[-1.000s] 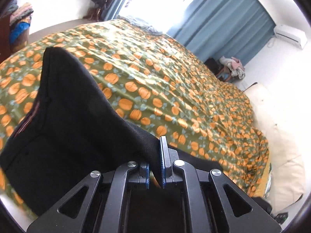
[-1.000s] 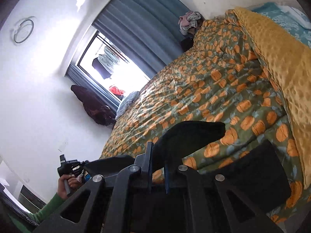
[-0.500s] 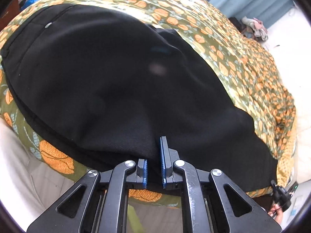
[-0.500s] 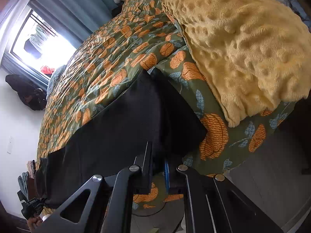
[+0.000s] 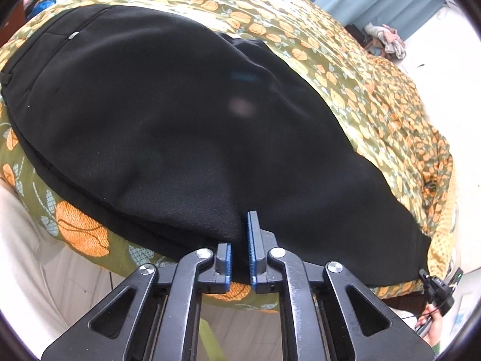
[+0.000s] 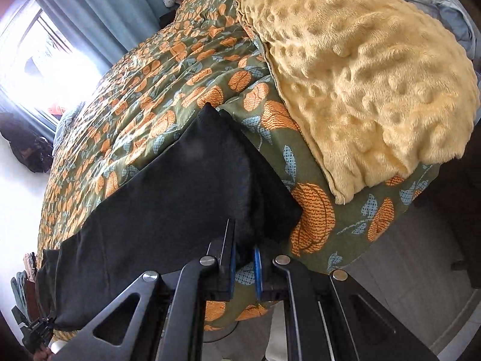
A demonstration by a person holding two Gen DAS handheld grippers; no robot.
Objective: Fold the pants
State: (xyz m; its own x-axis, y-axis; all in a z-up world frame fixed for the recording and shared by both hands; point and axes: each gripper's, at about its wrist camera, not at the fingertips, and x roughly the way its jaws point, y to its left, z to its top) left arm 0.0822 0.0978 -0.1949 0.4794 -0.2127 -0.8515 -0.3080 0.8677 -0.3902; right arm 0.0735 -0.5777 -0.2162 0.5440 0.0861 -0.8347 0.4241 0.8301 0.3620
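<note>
Black pants (image 5: 186,114) lie folded lengthwise along the near edge of the bed, waistband with a button at the left in the left wrist view. My left gripper (image 5: 240,249) is shut on the pants' near edge at the seat. In the right wrist view the leg end of the pants (image 6: 186,186) lies flat on the quilt. My right gripper (image 6: 243,258) is shut on the hem's near edge. The other gripper shows small at the far end of the pants in each view.
The bed has a green quilt with orange pumpkins (image 5: 360,69). A yellow dimpled blanket (image 6: 360,84) lies just right of the pants' hem. Blue curtains (image 6: 99,9) and a clothes pile (image 5: 387,39) stand beyond the bed. Pale floor (image 6: 405,270) lies below the bed edge.
Both grippers have lowered the pants from the air onto the bed. The cloth now lies spread flat along the bed's near edge, and both jaws stay closed on it.
</note>
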